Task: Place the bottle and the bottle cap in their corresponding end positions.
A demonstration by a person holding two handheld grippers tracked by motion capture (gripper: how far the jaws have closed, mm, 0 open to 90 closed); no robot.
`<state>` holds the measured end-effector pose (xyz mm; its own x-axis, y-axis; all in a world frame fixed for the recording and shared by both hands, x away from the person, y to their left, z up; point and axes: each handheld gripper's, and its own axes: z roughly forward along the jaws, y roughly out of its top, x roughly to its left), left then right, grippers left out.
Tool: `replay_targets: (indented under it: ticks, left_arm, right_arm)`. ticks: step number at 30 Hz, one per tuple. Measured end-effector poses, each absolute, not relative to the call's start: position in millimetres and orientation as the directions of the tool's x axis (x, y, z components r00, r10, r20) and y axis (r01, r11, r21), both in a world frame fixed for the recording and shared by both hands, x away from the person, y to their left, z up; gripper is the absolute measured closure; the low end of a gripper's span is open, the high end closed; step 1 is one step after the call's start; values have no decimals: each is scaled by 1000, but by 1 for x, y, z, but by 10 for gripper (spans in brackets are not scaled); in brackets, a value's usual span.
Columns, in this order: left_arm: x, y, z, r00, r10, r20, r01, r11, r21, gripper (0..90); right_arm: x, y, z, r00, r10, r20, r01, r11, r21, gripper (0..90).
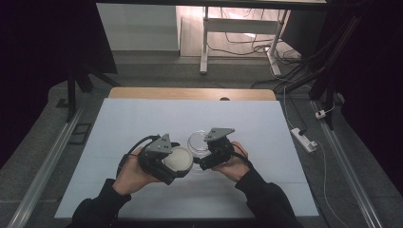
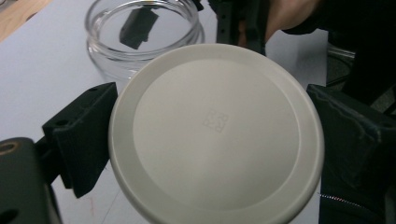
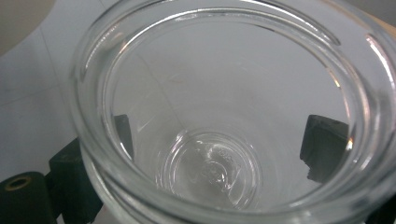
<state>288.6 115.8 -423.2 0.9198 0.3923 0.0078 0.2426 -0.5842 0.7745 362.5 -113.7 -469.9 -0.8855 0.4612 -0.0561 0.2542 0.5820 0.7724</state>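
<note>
- The left tool (image 1: 177,167) clamps a round, off-white plastic lid (image 2: 215,133) by its rim, just beside the jar.
- The right tool (image 1: 203,153) grips a clear, empty glass jar (image 3: 224,116) (jaws outside its wall) above the white tabletop (image 1: 142,118).

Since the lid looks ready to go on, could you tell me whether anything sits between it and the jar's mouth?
Nothing visible does: the lid sits beside the open, empty jar.

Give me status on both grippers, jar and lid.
Left gripper shut on white lid, lid off. Right gripper shut on glass jar, mouth open, empty. Nothing between lid and jar.
</note>
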Motion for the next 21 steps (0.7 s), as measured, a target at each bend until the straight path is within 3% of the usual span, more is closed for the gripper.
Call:
replay_targets:
  ticks: [21]
  left_arm:
    - [285,104,-444,935,355,8,220,-596,773,80]
  right_arm:
    - [383,-110,-468,-868,493,-54,276,569,775,66]
